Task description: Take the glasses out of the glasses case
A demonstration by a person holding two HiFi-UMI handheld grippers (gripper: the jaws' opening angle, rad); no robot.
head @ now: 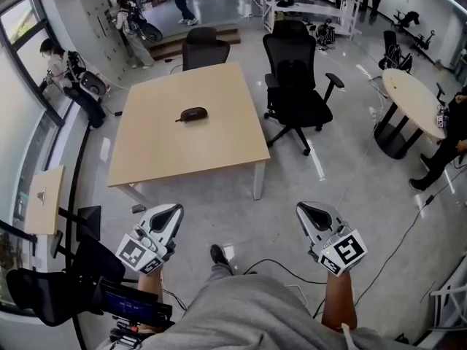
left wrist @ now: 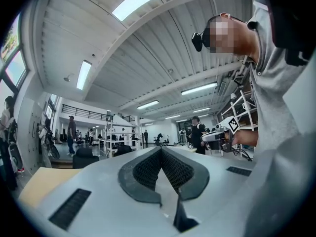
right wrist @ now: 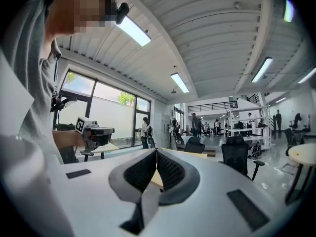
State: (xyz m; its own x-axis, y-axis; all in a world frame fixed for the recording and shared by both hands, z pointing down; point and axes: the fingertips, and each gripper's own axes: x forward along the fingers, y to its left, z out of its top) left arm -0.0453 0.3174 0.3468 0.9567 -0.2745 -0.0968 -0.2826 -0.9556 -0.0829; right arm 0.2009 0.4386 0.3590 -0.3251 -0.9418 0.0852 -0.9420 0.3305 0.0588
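A dark, closed glasses case (head: 193,114) lies near the middle of the light wooden table (head: 160,152), far ahead of both grippers. No glasses are visible. My left gripper (head: 169,211) is held low by my body at the lower left, its jaws together with nothing between them. My right gripper (head: 308,211) sits level with it at the lower right, also shut and empty. In the left gripper view the ribbed pads (left wrist: 148,169) meet at the tip, and the right gripper (left wrist: 224,132) shows beyond. The right gripper view shows its pads (right wrist: 168,169) closed too.
A black office chair (head: 295,86) stands at the table's right side and another (head: 201,46) behind it. A round table (head: 412,100) is at the far right, a small side table (head: 44,199) at the left. Cables (head: 394,254) run over the grey floor. People stand further off.
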